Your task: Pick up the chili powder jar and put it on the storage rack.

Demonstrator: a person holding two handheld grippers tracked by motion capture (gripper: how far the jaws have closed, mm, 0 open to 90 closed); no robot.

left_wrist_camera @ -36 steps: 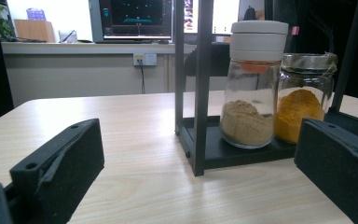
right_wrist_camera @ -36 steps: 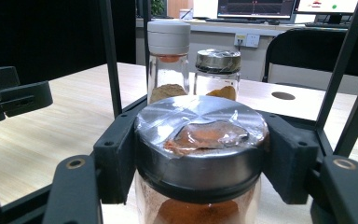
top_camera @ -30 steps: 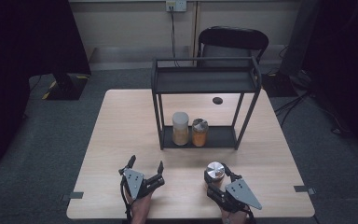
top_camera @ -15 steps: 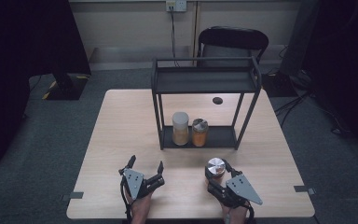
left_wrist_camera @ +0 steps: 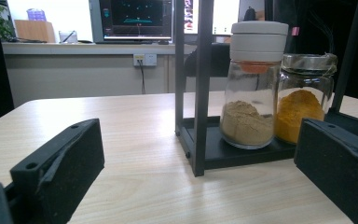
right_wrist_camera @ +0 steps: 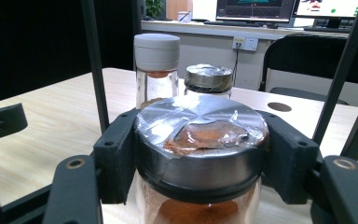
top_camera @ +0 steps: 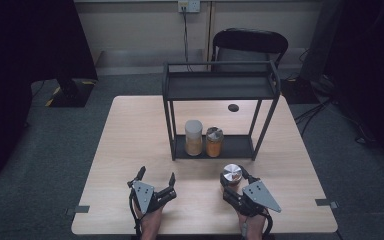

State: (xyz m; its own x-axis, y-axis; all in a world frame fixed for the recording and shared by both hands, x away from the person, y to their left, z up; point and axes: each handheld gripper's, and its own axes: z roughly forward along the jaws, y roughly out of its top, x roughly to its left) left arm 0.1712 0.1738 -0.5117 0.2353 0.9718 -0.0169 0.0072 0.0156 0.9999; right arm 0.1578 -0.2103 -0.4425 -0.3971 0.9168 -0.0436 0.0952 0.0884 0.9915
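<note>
Two jars (top_camera: 203, 138) side by side on the rack's (top_camera: 220, 87) lower shelf, mid-tabletop (top_camera: 130, 130). Third jar (top_camera: 231, 174) before the rack, toward the right. Chair (top_camera: 250, 42) behind the tabletop.

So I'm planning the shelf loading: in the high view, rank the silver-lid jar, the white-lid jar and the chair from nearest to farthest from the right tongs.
1. silver-lid jar, gripped in the right tongs
2. white-lid jar, on the lower shelf
3. chair, behind the table

Black chair (top_camera: 250, 42) behind the table (top_camera: 130, 145) — wall socket (top_camera: 188, 5) above — monitors (left_wrist_camera: 135, 18) beyond.
</note>
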